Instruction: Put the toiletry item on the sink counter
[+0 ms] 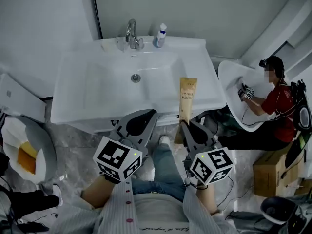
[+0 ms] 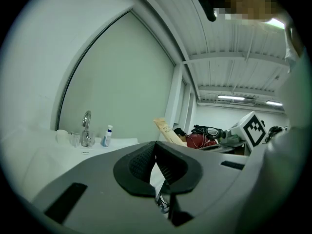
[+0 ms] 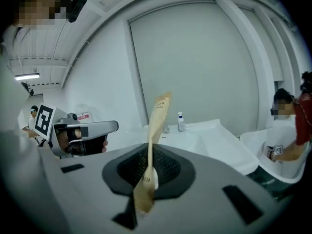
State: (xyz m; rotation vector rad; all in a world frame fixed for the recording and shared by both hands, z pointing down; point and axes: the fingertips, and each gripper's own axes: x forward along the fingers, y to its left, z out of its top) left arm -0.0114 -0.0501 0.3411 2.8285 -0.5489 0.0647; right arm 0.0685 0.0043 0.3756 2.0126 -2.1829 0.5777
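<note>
A flat tan toiletry tube (image 1: 187, 97) stands upright over the right front part of the white sink counter (image 1: 204, 89). My right gripper (image 1: 185, 126) is shut on its lower end, just in front of the counter's edge. In the right gripper view the tube (image 3: 158, 117) rises from between the pads, and my right gripper (image 3: 148, 173) pinches it near the bottom. My left gripper (image 1: 145, 117) hovers to the left, by the counter's front edge, and holds nothing. In the left gripper view my left gripper (image 2: 156, 152) has its jaws together, and the tube (image 2: 165, 131) shows beyond it.
A chrome faucet (image 1: 131, 34), a clear cup (image 1: 120, 44) and a small blue-and-white bottle (image 1: 160, 35) stand at the back of the counter. To the right, a person in a red shirt (image 1: 276, 101) works at another basin (image 1: 233, 77). A cardboard box (image 1: 271, 172) is on the floor.
</note>
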